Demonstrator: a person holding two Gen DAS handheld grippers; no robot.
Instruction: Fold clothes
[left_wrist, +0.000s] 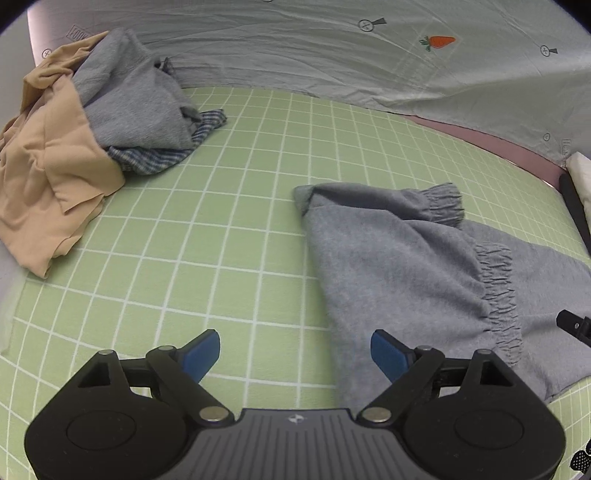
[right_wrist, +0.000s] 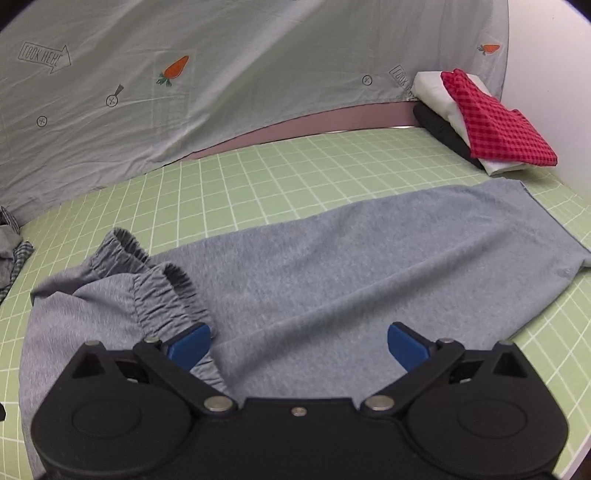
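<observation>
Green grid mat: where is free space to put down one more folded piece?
The green grid mat lies bare between the unfolded pile and the grey trousers. A bare strip also runs between the trousers and the grey sheet. The corner with the folded stack is crowded.

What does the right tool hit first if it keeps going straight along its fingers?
Most likely the grey trousers spread on the green mat: the open right tool points down at the cloth, nothing between. Depth is hard to judge.
</observation>
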